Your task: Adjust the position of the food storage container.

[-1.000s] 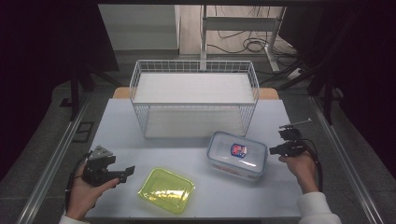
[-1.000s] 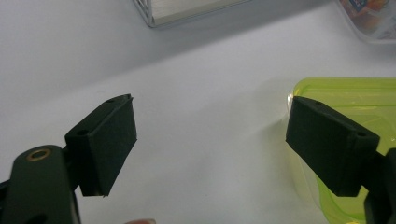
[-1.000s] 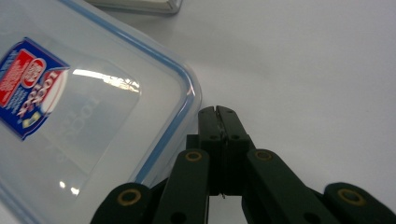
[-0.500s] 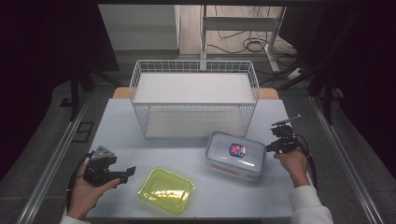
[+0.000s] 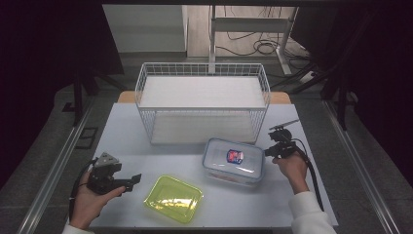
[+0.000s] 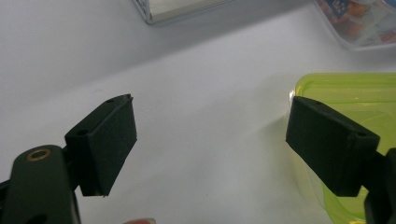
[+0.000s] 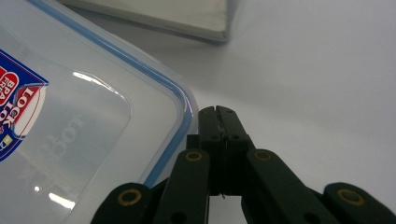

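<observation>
While the clear rectangular plastic container with the blue-sealed lid (image 5: 234,160) is sitting right of centre, the right gripper (image 7: 218,114), jaws clenched on nothing, is nudging its right edge; pushing seems next. The left gripper (image 6: 210,140) is waiting released beside the lime-green plastic tray (image 5: 174,198).

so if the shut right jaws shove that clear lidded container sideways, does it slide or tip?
Probably slides: the clear container is low, wide and flat on the smooth white table. It looks rigid and nearly empty, so likely light. The right gripper sits at its corner, so it may rotate.
</observation>
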`<action>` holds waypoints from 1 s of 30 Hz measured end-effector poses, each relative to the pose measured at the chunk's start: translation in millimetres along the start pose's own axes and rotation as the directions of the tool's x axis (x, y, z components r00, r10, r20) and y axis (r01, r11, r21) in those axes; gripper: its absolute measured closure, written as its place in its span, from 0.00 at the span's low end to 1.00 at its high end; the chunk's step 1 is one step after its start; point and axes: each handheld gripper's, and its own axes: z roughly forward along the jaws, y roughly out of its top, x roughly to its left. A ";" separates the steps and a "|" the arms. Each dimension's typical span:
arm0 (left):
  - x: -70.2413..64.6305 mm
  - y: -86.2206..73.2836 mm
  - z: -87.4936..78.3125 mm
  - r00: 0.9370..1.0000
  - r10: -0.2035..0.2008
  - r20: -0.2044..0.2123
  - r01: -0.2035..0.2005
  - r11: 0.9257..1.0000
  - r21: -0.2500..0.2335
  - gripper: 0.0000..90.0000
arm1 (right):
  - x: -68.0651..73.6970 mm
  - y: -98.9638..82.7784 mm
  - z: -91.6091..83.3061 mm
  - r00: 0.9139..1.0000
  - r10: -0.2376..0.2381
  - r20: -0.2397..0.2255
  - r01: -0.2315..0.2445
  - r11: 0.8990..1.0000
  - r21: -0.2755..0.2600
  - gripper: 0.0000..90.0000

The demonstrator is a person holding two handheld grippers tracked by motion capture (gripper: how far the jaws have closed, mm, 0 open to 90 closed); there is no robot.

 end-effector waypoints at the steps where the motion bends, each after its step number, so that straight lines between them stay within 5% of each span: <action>1: 0.2 0.1 -0.2 1.000 0.000 0.001 0.000 1.000 0.000 0.18 | 6.2 2.3 2.4 1.000 -0.005 -0.005 0.005 1.000 -0.005 0.99; 9: 0.1 0.3 -0.7 1.000 0.003 -0.001 -0.003 1.000 -0.002 0.18 | 26.1 9.0 10.9 0.998 -0.039 -0.039 0.038 0.999 -0.026 0.99; 15: 0.7 -0.7 -1.2 1.000 0.002 0.000 -0.002 1.000 -0.002 0.18 | 26.4 -1.9 -9.1 0.995 -0.072 -0.065 0.069 0.996 -0.051 0.99; 20: 1.1 -1.0 -2.7 1.000 0.000 -0.003 0.000 1.000 -0.006 0.18 | 40.1 -32.7 -34.2 0.977 -0.169 -0.133 0.164 0.985 -0.052 0.99; 22: 0.0 -0.1 -3.1 1.000 0.001 -0.005 -0.001 1.000 -0.011 0.18 | 55.8 -54.5 -40.5 0.958 -0.242 -0.151 0.238 0.970 -0.042 0.99; 24: -0.4 0.4 -3.2 1.000 0.002 -0.007 -0.002 1.000 -0.009 0.18 | 60.5 -60.7 -40.3 0.952 -0.259 -0.163 0.257 0.966 -0.038 0.99; 25: -1.2 1.2 -2.5 1.000 0.005 -0.004 -0.005 1.000 -0.008 0.18 | 68.8 -70.6 -37.1 0.939 -0.286 -0.189 0.286 0.958 -0.028 0.99; 26: -1.2 1.2 -2.5 1.000 0.005 -0.004 -0.005 1.000 -0.008 0.18 | 68.8 -70.6 -37.1 0.939 -0.286 -0.189 0.286 0.958 -0.028 0.99; 27: -2.2 1.7 -1.3 1.000 0.008 -0.002 -0.008 1.000 -0.005 0.18 | 77.7 -76.9 -30.6 0.926 -0.309 -0.216 0.313 0.950 -0.014 0.99; 30: -2.9 1.5 0.0 1.000 0.010 -0.002 -0.010 1.000 -0.004 0.18 | 85.6 -77.7 -20.4 0.920 -0.331 -0.208 0.338 0.941 -0.001 0.99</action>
